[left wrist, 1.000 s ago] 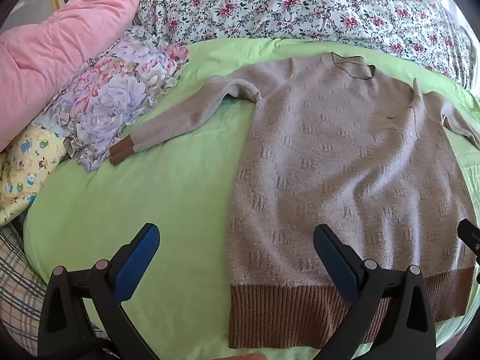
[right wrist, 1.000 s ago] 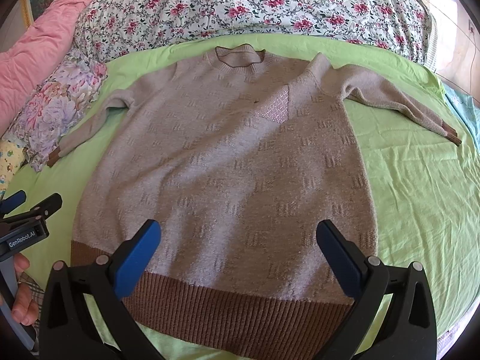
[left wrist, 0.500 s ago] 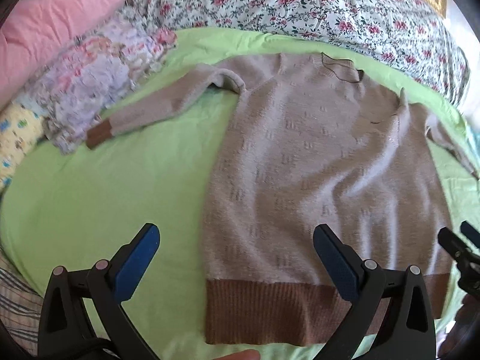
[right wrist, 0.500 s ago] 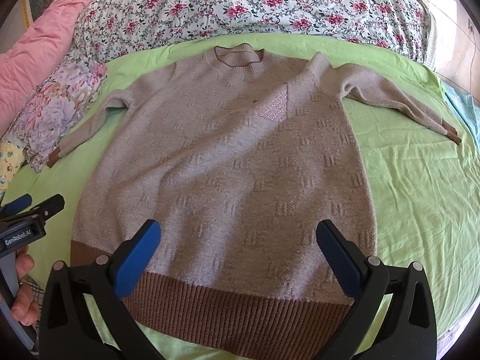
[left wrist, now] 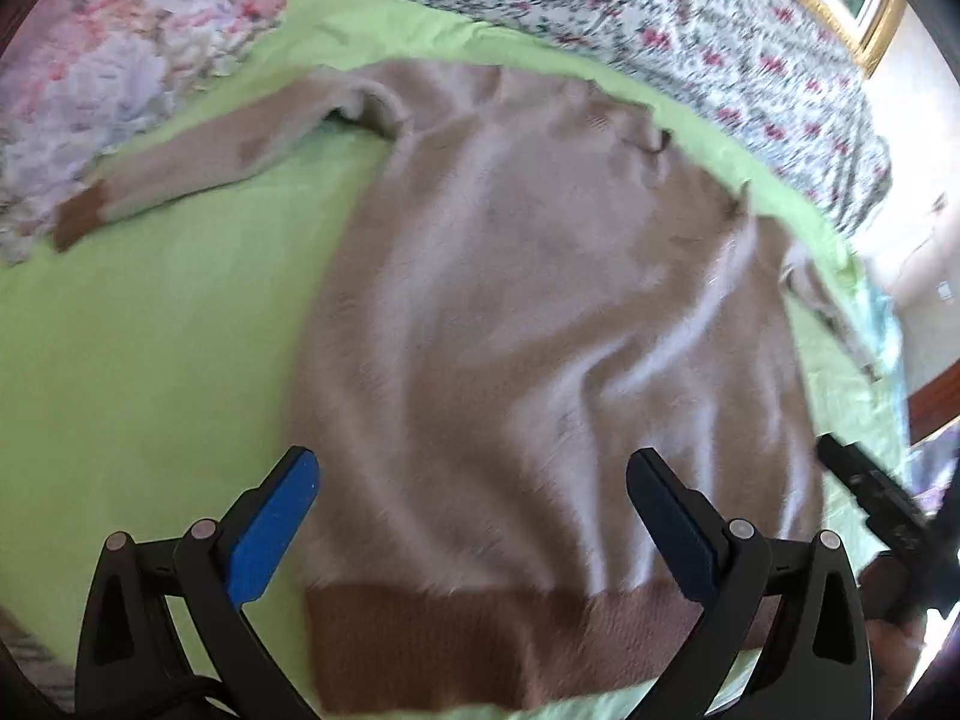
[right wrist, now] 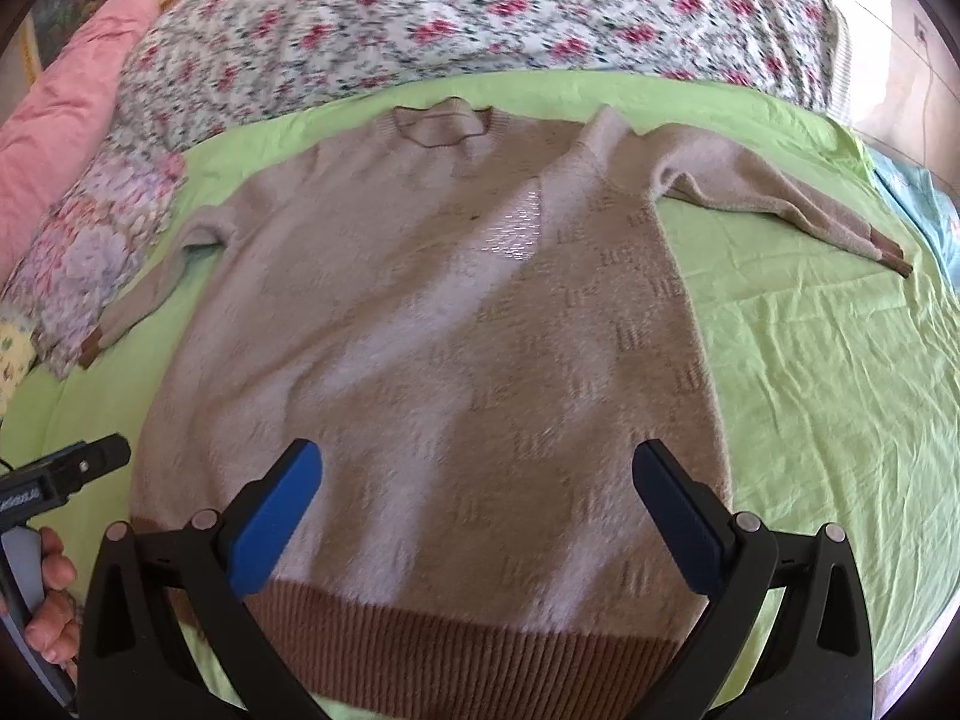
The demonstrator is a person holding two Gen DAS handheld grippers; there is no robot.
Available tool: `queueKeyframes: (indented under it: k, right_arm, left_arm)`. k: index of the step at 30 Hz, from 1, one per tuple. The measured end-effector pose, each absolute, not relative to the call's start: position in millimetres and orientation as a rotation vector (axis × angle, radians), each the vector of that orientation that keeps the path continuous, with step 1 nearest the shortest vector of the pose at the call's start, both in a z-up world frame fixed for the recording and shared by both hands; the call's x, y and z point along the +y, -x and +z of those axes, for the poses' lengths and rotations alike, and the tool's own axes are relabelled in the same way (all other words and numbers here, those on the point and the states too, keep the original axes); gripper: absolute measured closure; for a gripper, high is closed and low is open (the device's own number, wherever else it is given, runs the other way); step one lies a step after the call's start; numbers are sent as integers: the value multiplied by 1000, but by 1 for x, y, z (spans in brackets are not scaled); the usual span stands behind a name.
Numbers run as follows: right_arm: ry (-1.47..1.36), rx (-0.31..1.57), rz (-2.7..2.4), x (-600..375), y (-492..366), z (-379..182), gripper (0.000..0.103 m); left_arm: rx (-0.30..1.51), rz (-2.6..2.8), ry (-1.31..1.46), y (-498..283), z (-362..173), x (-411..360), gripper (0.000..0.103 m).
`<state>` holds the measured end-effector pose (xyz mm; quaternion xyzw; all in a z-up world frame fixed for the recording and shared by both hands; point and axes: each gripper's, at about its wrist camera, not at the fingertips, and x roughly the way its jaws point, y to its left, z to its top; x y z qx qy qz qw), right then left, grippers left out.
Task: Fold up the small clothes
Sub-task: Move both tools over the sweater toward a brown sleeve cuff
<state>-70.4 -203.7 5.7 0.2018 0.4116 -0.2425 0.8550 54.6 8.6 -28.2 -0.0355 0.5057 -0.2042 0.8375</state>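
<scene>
Clearly the sweater (right wrist: pixel 456 360) lies flat and face up on the green sheet (right wrist: pixel 810 372), collar (right wrist: pixel 444 123) far from the cameras, brown hem (right wrist: pixel 468 642) nearest, both sleeves spread outward. No fold has been made yet.

Both claws stand wide and hold nothing. The left gripper (left wrist: pixel 474 510) hangs over the hem's left part, its view smeared by motion; the right gripper (right wrist: pixel 480 510) hangs over the lower middle of the body.

By its look, the knit is soft, fuzzy and light, thick enough to fill a claw yet limp, so it should sag and drag when lifted by one point. Its nap probably grips the sheet a little, which may pull wrinkles into both. The ribbed hem and the brown cuffs are the firmer parts and seem the best holds: the left cuff (left wrist: pixel 78 219), the right cuff (right wrist: pixel 888 252), or the hem corners. A shoulder seam would also do for bringing a sleeve across.

Around it, a floral pillow (right wrist: pixel 90 252) touches or slightly underlies the left cuff, so that sleeve end may catch there. A pink quilt (right wrist: pixel 66 90) and a rose-print duvet (right wrist: pixel 480 6) lie beyond the collar, apart from it. The right sleeve lies unobstructed on open sheet.
</scene>
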Motion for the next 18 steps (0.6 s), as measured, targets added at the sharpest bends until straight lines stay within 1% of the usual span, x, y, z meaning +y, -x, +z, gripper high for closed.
queueKeyframes:
  k: [5,9,11,13,14,18]
  right_arm:
    - [-455,895,-534,-229,55,0,0]
    - [-499,910,-554,-251,46,8,0]
    - [-518,918,-566,-259,42,13,0]
    - [-541,925,-586,-265,41,18,0]
    - [-561,918,-592,-269,42,20,0]
    - [-670,896,-621,-283,50,24,0]
  left_arm:
    - [1041,-485,209,-84,-42,0,1]
    - [1043,-423,374,-106,-49,9,1]
    - [1055,-396,382,-113,-46,8,2]
    - [1066,-347,231,-122,-37,-7,2]
    - [1060,-315,109,-125,-32,-19,2]
    - [1062,-302,-226,-127,-30,-58,3]
